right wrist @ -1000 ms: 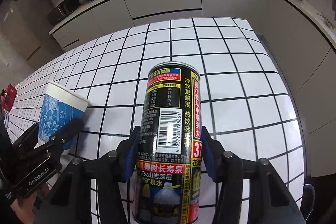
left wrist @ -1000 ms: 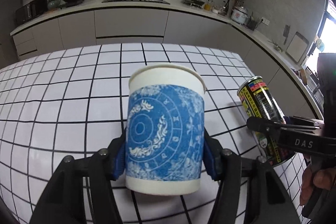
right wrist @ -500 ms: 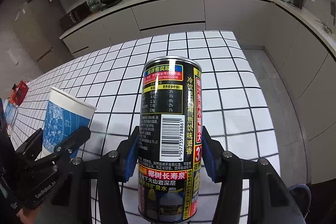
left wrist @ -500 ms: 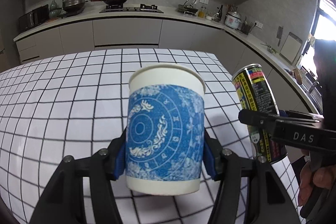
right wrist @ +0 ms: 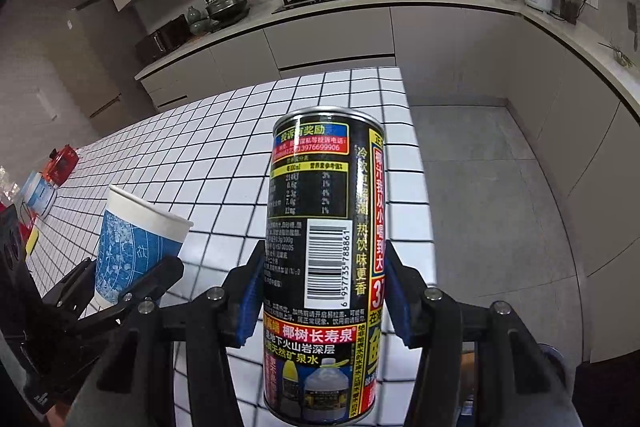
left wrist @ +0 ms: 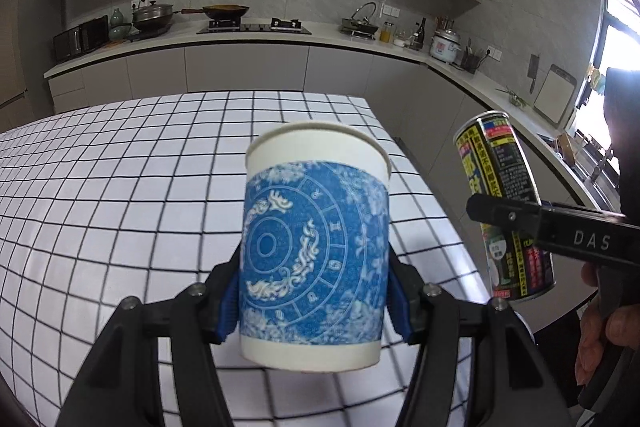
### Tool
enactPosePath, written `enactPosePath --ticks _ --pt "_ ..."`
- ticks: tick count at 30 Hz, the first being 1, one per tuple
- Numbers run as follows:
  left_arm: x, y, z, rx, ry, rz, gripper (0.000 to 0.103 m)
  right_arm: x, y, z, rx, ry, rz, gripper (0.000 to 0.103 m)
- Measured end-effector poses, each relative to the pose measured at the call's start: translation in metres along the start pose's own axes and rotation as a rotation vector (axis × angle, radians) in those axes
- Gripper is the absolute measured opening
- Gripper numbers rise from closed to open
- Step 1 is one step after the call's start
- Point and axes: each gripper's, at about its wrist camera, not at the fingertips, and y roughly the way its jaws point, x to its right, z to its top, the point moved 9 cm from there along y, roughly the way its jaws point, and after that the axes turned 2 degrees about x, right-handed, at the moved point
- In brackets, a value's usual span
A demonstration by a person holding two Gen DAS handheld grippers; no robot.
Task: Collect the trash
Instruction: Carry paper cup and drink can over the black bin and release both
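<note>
paper cup [left wrist: 314, 251] left of can [left wrist: 506, 203], both above checked table [left wrist: 120, 187]

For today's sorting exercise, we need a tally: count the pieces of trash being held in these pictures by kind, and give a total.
Paper cup: 1, clamped upright in the left hand-held gripper
Drink can: 1, clamped upright in the right hand-held gripper
Total: 2

Left gripper [left wrist: 314, 301]: level, blue pads clamped on both flanks of an upright paper cup [left wrist: 316, 247]; right gripper [right wrist: 324, 301]: level alongside, clamped likewise on an upright drink can [right wrist: 324, 267], both raised.
</note>
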Motion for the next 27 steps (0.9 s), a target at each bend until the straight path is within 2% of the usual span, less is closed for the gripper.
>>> enactPosePath --ticks 8,18,22,27 --pt "0.065 -0.007 -0.022 0.001 0.023 -0.031 0.06 0.07 -0.045 -0.031 0.008 0.007 -0.037 0.055" --pt "0.192 -0.005 -0.059 -0.023 0.095 -0.162 0.06 0.207 -0.098 -0.104 -0.033 0.103 -0.151 0.055" --pt "0.227 -0.002 -0.076 -0.038 0.114 -0.186 0.06 0.247 -0.107 -0.138 -0.078 0.131 -0.173 0.055" --pt "0.26 0.009 -0.113 -0.083 0.112 -0.191 0.06 0.284 -0.098 -0.178 -0.135 0.164 -0.173 0.055"
